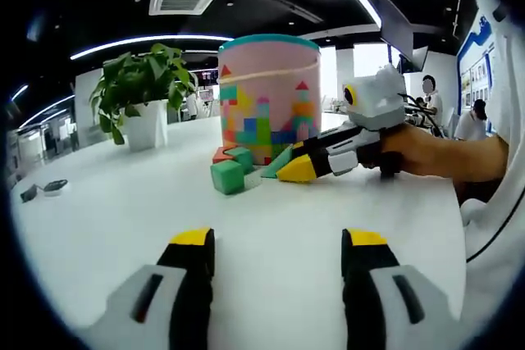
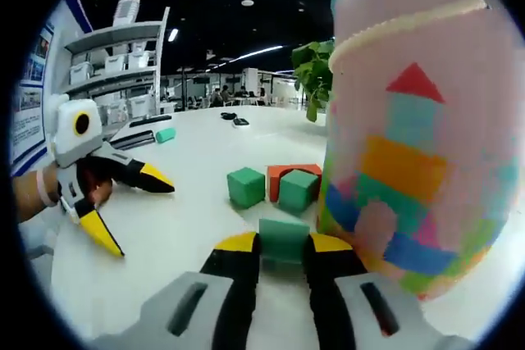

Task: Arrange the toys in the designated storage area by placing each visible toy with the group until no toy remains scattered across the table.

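Note:
My right gripper [image 2: 284, 245] is shut on a green block [image 2: 284, 235], low over the table and close beside the tall pink toy bucket [image 2: 418, 137]. In the left gripper view that same gripper [image 1: 294, 161] reaches in from the right, its held block [image 1: 277, 164] at the foot of the bucket [image 1: 269, 92]. Two green cubes [image 2: 246, 186] [image 2: 297, 188] and a red arch block [image 2: 283, 172] lie grouped by the bucket; they are the green cubes [image 1: 227, 176] [image 1: 243, 157] and red block [image 1: 221, 154] here too. My left gripper [image 1: 279, 243] is open over bare table, also visible [image 2: 131, 209] at left.
A potted plant [image 1: 143, 92] stands at the back left of the white table [image 1: 123, 227]. Small dark items [image 1: 45, 188] lie near the left edge. One more green block [image 2: 166, 134] rests far across the table. Shelves [image 2: 123, 55] and seated people are beyond.

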The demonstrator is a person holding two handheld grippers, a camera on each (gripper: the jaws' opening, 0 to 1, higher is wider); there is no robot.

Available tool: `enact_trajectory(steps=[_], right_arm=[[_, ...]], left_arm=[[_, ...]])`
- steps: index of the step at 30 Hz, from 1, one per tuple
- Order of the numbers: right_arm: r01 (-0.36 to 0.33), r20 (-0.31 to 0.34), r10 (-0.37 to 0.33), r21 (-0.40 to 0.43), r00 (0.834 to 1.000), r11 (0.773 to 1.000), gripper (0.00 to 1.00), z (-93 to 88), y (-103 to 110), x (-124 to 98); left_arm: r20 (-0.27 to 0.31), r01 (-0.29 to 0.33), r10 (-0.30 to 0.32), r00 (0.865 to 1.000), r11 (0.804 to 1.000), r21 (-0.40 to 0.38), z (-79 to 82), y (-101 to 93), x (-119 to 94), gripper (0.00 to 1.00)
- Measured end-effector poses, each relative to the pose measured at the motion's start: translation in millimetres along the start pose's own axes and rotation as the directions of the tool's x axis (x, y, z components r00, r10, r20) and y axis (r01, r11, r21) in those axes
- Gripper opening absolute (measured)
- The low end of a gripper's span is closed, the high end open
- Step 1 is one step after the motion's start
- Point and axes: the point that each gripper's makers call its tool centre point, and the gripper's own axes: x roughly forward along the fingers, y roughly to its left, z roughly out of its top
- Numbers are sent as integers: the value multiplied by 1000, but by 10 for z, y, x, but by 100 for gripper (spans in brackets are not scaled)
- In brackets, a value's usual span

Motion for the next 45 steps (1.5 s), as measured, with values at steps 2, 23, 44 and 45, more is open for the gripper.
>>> enact_trajectory(steps=[2, 23, 44, 45], right_arm=[[-23, 23, 21, 79, 1000, 997, 22, 28, -11, -62], [-154, 176, 129, 135, 976, 979, 21, 805, 74, -826], [-101, 217, 110, -53, 970, 993, 21, 1927, -699, -1169], [-99, 212, 107, -50, 971, 994, 21, 1935, -742, -1152]], left_arm=[[1, -2, 2, 1000, 1000, 0, 0, 3, 0, 64], [-9, -3, 3, 1000, 1000, 5, -18, -3, 0, 64], [-9, -7, 7, 1000, 1000, 11, -19, 17, -1, 63], [-10, -7, 7, 1000, 1000, 12, -20, 18, -1, 63]])
